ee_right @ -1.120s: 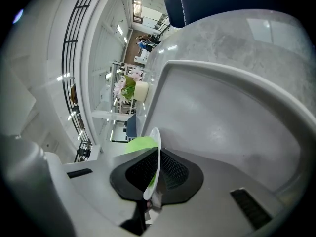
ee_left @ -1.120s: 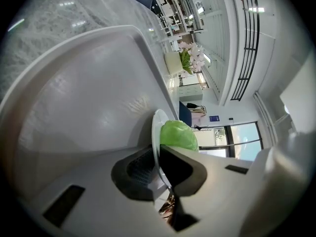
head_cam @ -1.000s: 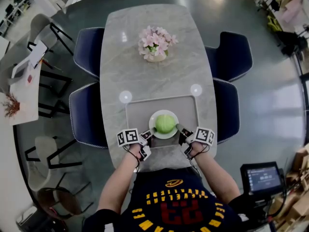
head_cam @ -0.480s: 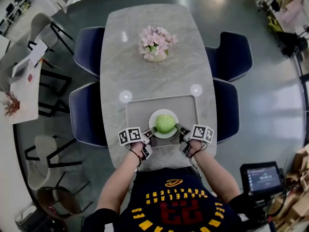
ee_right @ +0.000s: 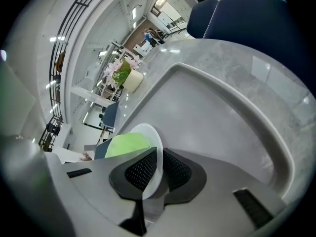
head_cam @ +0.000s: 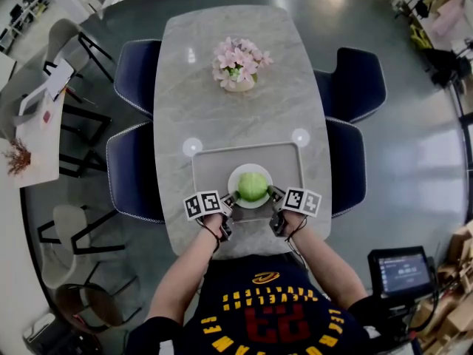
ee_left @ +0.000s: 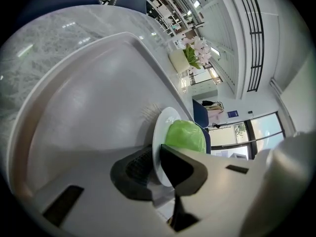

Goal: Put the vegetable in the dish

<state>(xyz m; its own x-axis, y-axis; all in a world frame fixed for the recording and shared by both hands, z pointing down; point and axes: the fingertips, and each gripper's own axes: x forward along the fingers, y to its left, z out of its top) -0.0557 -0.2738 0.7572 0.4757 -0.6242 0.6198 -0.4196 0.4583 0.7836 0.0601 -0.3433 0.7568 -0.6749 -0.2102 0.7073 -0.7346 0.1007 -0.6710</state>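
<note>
From your head view, the marble table [head_cam: 236, 117] has bare room across its middle, with a flower pot [head_cam: 238, 66] toward the far end and two dark blue chairs [head_cam: 134, 170] tucked in on each side. A grey tray [head_cam: 211, 167] lies at the near end, close to your edge of the table, and two round discs [head_cam: 192, 147] sit just beyond its far corners. Inside the tray's outline is the white dish [head_cam: 236, 177], near the tray's near edge, and the vegetable [head_cam: 253, 187] rests in it: a round, pale green, glossy ball filling most of the dish. Your left gripper [head_cam: 228, 207] meets the dish on its near left side and your right gripper [head_cam: 273, 197] on its near right. In the left gripper view, the tray [ee_left: 84, 102] has a raised, rounded rim and a wide bare floor to the left; the jaws of your left gripper [ee_left: 157, 164] are clamped narrow on the rim of the dish [ee_left: 158, 127], one pad on each face, with the vegetable [ee_left: 185, 136] just behind. In the right gripper view, the tray [ee_right: 217, 112] is bare out to its far right rim, and your right gripper [ee_right: 158, 169] pinches the dish [ee_right: 149, 132] by its thin edge, the vegetable [ee_right: 126, 143] smooth and lime green to the left.
</note>
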